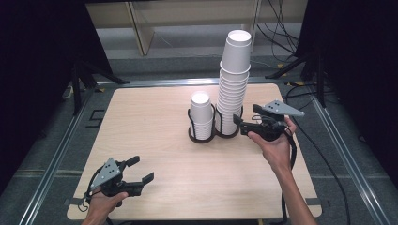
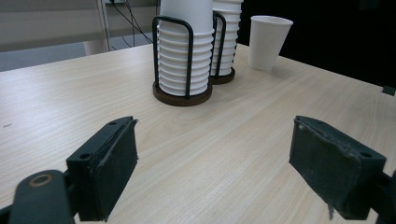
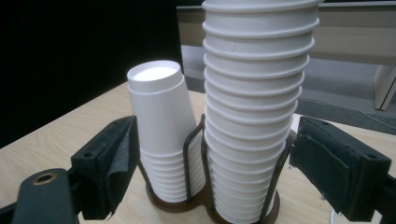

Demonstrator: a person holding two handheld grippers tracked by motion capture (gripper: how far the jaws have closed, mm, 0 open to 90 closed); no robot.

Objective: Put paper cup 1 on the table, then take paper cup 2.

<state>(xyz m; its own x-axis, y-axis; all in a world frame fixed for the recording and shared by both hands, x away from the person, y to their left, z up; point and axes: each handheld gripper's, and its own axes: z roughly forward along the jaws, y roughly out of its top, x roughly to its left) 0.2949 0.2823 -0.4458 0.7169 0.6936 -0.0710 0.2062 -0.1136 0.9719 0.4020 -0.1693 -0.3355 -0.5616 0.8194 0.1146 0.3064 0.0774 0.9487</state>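
Cups, upside down and nested, fill a two-ring wire holder (image 1: pixel 215 132) mid-desk (image 1: pixel 155 150): short stack (image 1: pixel 202 115) left, tall stack (image 1: pixel 233 84) right, leaning off vertical. Right claw (image 1: pixel 240 125) gapes beside the tall stack, gripping nothing. Left claw (image 1: pixel 141 171) hangs released near the desk's front. Left gripper view adds one upright cup (image 2: pixel 268 42) behind the holder.

I see a light wooden table (image 1: pixel 155 154) inside a metal rail frame (image 1: pixel 52 159); black cables (image 1: pixel 280 28) lie on the floor behind it.
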